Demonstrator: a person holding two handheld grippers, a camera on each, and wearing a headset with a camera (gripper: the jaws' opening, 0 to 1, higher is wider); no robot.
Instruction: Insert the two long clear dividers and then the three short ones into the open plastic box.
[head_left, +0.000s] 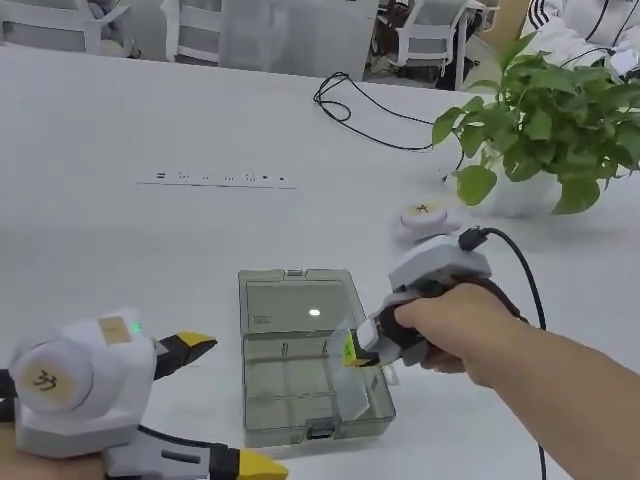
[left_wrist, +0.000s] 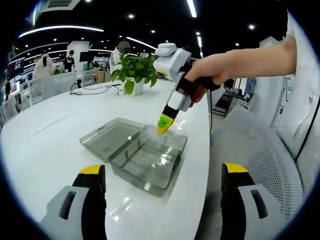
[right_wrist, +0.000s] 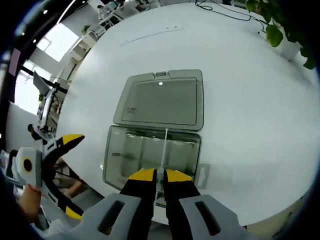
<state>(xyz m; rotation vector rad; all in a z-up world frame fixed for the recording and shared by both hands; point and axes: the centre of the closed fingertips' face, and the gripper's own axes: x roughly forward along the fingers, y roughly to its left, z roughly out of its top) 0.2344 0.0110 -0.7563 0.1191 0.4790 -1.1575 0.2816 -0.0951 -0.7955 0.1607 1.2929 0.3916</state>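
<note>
Clear divider (right_wrist: 163, 142), one thin upright sheet, is pinched between the nearly closed jaws of the right tool (right_wrist: 161, 176), which a hand (head_left: 465, 330) holds tilted down over the right part of the plastic box (head_left: 246, 390). The sheet's lower edge sits inside the base, running from the front wall toward the hinge. Faint lines of other partitions cross the base, but I cannot count them through the clear plastic. The single box lies with its lid (head_left: 297, 300) folded flat open on the far side, touching the counter (head_left: 150, 230). The left tool (head_left: 225, 405) hangs to the left of the box, apart from it, with its two yellow-tipped jaws spread wide and nothing between them. The box's front wall lies near the counter's near edge, and the left gripper view shows the counter's curved edge close by the box. Broad bare counter stretches left of and beyond the lid. Farther off stand one potted plant (head_left: 545, 110), one small round white object (head_left: 422, 215) and one looped black cable (head_left: 380, 115), all well apart from the box.
</note>
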